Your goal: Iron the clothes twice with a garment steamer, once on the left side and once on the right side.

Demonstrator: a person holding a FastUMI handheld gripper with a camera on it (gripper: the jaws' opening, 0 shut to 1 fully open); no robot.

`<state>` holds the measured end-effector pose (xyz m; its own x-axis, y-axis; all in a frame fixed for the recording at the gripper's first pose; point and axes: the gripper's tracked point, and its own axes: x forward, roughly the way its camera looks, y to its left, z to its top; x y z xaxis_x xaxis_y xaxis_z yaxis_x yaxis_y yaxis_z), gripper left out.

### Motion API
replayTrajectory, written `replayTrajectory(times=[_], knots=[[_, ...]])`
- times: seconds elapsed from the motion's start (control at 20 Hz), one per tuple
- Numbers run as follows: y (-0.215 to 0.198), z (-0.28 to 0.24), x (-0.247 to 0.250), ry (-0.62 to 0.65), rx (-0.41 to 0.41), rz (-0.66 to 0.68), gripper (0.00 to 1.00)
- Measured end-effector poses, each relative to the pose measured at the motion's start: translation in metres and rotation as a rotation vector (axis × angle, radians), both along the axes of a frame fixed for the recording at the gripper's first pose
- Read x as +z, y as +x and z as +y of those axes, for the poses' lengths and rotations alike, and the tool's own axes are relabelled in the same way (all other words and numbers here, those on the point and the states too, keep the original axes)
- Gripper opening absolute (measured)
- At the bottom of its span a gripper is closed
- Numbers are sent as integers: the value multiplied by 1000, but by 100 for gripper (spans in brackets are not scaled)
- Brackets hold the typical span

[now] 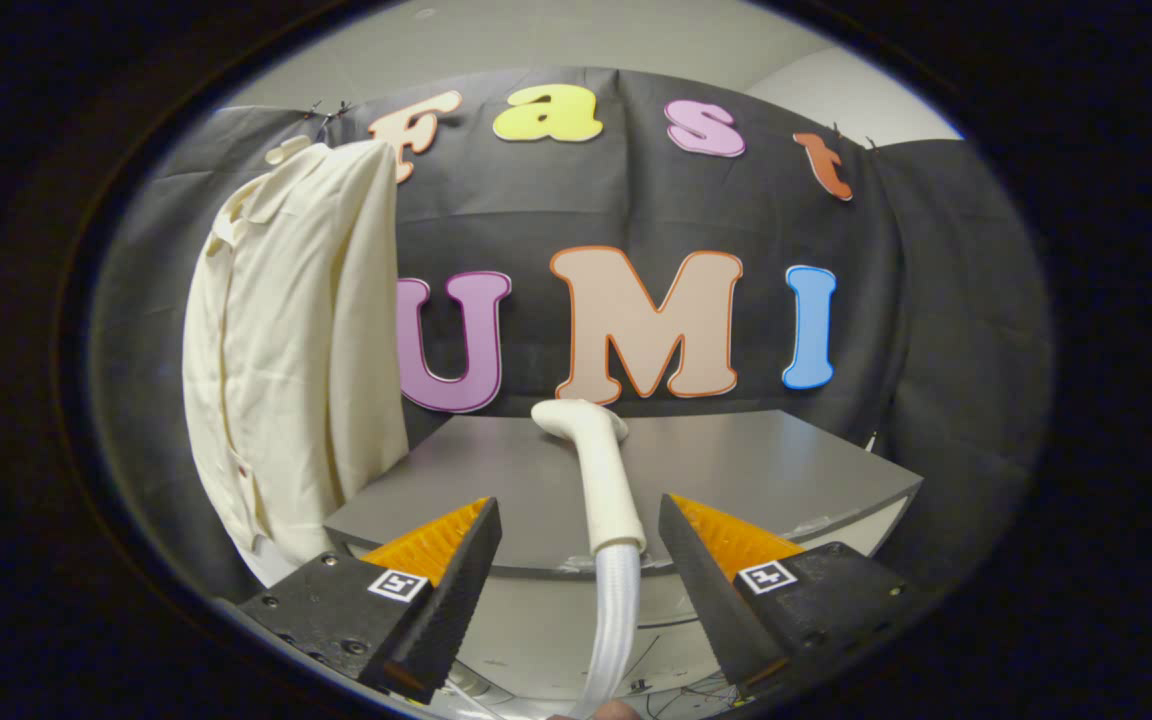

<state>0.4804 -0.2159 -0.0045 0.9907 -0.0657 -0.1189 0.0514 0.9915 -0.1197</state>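
A cream shirt (286, 350) hangs on a hanger against the black cloth wall, to the left of the grey table (766, 470). A white garment steamer head (601, 470) lies on the table, its handle pointing toward me and its ribbed hose (614, 620) running down off the front edge between my fingers. My gripper (581, 520) is open, its fingers either side of the steamer handle's near end with gaps on both sides, not touching it.
The grey table's front edge (536, 565) runs just beyond my fingertips. Below it lies a pale surface with thin cables (676, 690). The black cloth wall stands behind the table and the shirt.
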Motion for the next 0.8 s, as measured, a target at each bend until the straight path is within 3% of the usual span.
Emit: replayTrajectory(times=[0.3,0.4,0.55,0.65,0.8], knots=[[69,-22,-8,-24,-35,106,98],[84,-29,-11,-21,-47,143,93],[90,-31,-34,8,-39,259,79],[89,-25,-26,46,-30,221,68],[87,-30,-31,-6,-94,235,43]])
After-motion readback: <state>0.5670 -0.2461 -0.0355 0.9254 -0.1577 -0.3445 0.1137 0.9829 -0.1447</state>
